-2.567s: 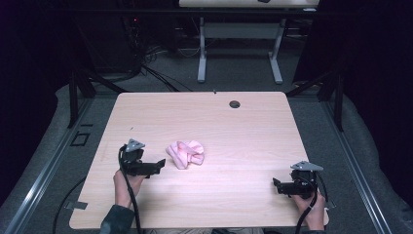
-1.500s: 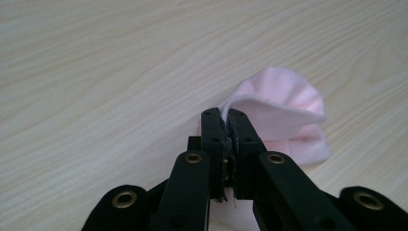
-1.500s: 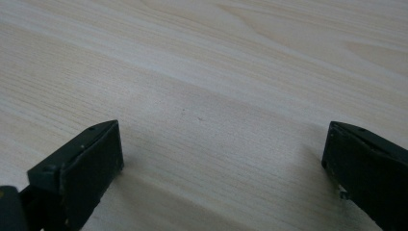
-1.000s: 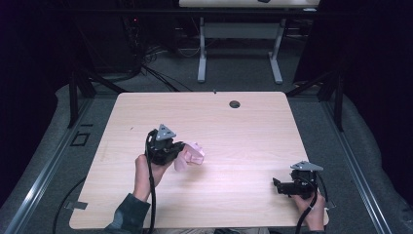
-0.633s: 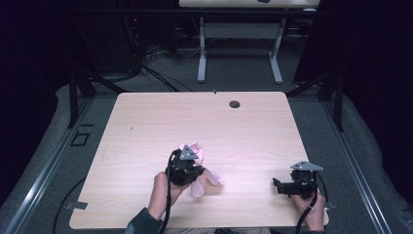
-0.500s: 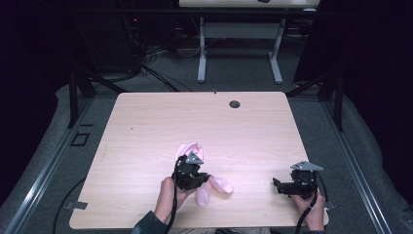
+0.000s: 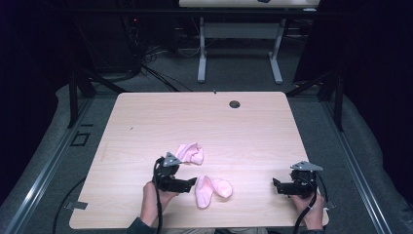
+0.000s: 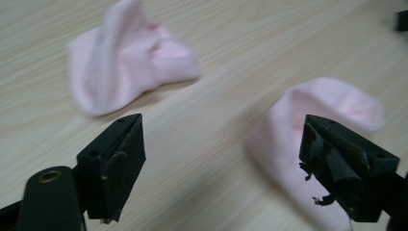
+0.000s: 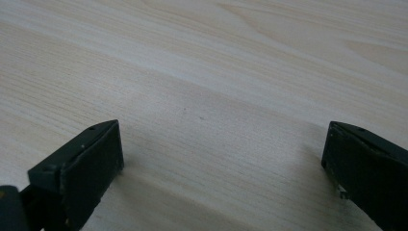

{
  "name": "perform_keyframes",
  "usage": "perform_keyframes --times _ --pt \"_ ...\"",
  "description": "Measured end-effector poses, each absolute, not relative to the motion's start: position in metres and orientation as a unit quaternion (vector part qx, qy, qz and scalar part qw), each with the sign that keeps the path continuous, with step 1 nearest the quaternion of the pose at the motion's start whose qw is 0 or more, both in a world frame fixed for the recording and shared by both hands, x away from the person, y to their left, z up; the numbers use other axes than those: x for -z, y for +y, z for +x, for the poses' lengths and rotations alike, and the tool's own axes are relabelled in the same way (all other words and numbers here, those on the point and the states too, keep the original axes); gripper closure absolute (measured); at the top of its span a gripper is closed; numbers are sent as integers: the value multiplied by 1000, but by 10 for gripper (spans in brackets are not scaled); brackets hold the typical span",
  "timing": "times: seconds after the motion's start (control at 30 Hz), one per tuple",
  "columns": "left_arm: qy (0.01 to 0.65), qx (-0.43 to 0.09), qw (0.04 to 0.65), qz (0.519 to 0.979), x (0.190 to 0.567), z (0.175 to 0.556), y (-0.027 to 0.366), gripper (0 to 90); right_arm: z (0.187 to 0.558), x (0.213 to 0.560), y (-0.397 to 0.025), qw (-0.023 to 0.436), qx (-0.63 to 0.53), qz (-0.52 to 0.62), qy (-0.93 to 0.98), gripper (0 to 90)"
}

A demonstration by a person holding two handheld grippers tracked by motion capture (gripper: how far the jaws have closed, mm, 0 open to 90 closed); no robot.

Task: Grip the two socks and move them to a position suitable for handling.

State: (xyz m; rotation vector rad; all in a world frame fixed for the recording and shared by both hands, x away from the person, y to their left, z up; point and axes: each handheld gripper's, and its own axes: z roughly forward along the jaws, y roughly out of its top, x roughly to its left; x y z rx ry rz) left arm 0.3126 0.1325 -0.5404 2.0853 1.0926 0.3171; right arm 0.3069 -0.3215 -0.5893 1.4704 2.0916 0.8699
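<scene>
Two socks: where a single pink bundle lay at mid-desk 2.6 s ago, there are now two separate pieces, so the pair has been split.
Near sock (image 7: 211,189): dragged toward the front edge, it now lies flat just at 3 o'clock of the left gripper (image 7: 187,183).
Far sock (image 7: 190,153): left bunched at 12 o'clock of that gripper.
Meaning: judging by this, separating is done (laying out or pairing likely follows).
Left gripper: jaws spread, gripping nothing, low over the desk (image 7: 146,122), forearm entering from 6 o'clock.
Right gripper (image 7: 277,186): unmoved near the front right corner, jaws spread and empty, pointing toward 9 o'clock.
</scene>
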Motion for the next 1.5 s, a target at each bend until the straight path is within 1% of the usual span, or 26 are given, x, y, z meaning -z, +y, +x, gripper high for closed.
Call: perform_keyframes --times 0.07,0.2,0.33,0.47,0.73,0.9,1.0,1.2,1.4,1.43,1.47,1.5 --pt "447 -139 361 807 550 311 148 133 307 589 -320 218 -314 532 756 0" --pt "481 -151 350 789 567 305 171 80 308 589 -320 219 -312 534 755 0" --pt "497 -155 355 776 575 303 183 73 309 588 -320 215 -312 532 758 3" --pt "503 -153 366 768 576 305 183 81 309 588 -320 214 -312 534 756 4" --pt "497 -154 361 774 579 305 174 82 309 588 -320 216 -313 532 757 13" --pt "495 -158 360 775 580 307 172 83 307 585 -317 207 -332 529 753 15" --pt "481 -161 359 783 575 317 164 87 305 584 -312 200 -348 524 751 16" --pt "448 -163 360 802 558 352 138 96 308 587 -306 208 -328 521 760 19" --pt "445 -144 348 812 555 388 115 122 308 588 -302 217 -315 519 764 21" --pt "447 -140 345 814 555 393 112 142 307 588 -303 215 -315 518 766 23" --pt "447 -151 338 814 557 397 109 152 308 588 -303 216 -315 519 765 23" --pt "449 -141 329 819 559 402 107 165 308 588 -303 213 -319 522 762 24"
